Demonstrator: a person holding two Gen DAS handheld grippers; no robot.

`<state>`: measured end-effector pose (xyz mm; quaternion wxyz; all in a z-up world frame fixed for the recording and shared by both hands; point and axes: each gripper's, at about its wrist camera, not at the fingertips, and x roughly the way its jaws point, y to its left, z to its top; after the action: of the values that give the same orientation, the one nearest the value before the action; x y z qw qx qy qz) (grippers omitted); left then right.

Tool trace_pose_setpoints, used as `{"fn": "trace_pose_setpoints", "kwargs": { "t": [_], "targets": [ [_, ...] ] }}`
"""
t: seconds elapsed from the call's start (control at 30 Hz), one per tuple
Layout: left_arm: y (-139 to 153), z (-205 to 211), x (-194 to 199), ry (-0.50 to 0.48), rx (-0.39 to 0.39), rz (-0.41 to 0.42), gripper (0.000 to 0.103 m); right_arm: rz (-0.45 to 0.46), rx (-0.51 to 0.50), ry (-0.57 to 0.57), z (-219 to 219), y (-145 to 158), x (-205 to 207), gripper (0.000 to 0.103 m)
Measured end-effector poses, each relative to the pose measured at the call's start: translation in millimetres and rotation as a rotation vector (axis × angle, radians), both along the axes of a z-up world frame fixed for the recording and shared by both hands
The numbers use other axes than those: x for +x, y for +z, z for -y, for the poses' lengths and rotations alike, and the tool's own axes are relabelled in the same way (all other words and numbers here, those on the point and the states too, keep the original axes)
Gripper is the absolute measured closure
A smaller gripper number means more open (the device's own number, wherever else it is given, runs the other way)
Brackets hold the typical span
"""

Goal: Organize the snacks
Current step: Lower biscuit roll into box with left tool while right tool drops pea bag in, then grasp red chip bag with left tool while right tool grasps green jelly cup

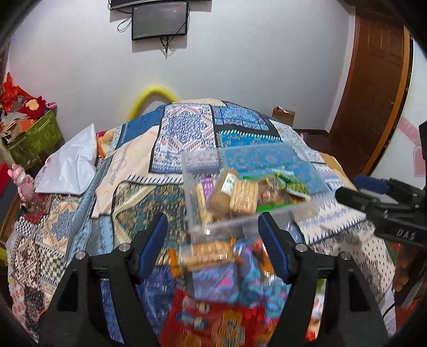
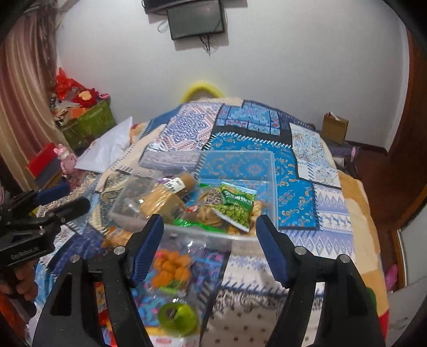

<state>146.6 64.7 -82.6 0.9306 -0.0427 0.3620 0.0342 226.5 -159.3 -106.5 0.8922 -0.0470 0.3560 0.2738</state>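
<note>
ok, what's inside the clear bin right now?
The clear bin holds a green pea snack bag, a tan biscuit sleeve and twisted fried snacks. Whatever lies under that pile is covered. The bin's right half shows only bedspread through the plastic.

**A cluttered bedroom around a patchwork-covered bed**

I see a plain white plaster wall (image 1: 253, 66) filling the far side, with a dark rectangular wall-mounted screen (image 1: 159, 21) high up and loose cables dangling beneath it. A brown panelled wooden door (image 1: 373, 80) stands on the right. The blue-and-white patchwork bedspread (image 2: 240, 128) covers a wide bed, and a curved yellow foam tube (image 2: 202, 89) arches behind its far edge. On the left I make out striped pinkish curtains (image 2: 24, 88) and a green plastic crate heaped with red oddments (image 2: 88, 120). A small brown cardboard box (image 2: 335, 126) sits by the wall. The light is even and indoor.
</note>
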Motion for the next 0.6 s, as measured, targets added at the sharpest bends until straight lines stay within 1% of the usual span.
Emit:
{"fn": "trace_pose_setpoints", "kwargs": {
  "t": [0.17,0.27,0.37,0.5,0.6],
  "targets": [
    [-17,0,-31,0.006,-0.002,-0.041,0.031,-0.001,-0.005,0.014,1,-3,-23,0.034],
    [-31,-4,-45,0.023,-0.025,-0.084,0.031,-0.007,-0.017,0.018,2,-10,-34,0.034],
    [-48,-8,-57,0.044,-0.053,-0.130,0.031,-0.025,-0.023,0.024,3,-19,-44,0.034],
    [-68,-14,-69,0.068,-0.054,-0.177,0.031,-0.053,-0.028,0.025,5,-31,-52,0.034],
    [-86,-21,-75,0.091,-0.075,-0.222,0.031,-0.084,-0.036,0.027,6,-43,-55,0.034]
  ]
}}
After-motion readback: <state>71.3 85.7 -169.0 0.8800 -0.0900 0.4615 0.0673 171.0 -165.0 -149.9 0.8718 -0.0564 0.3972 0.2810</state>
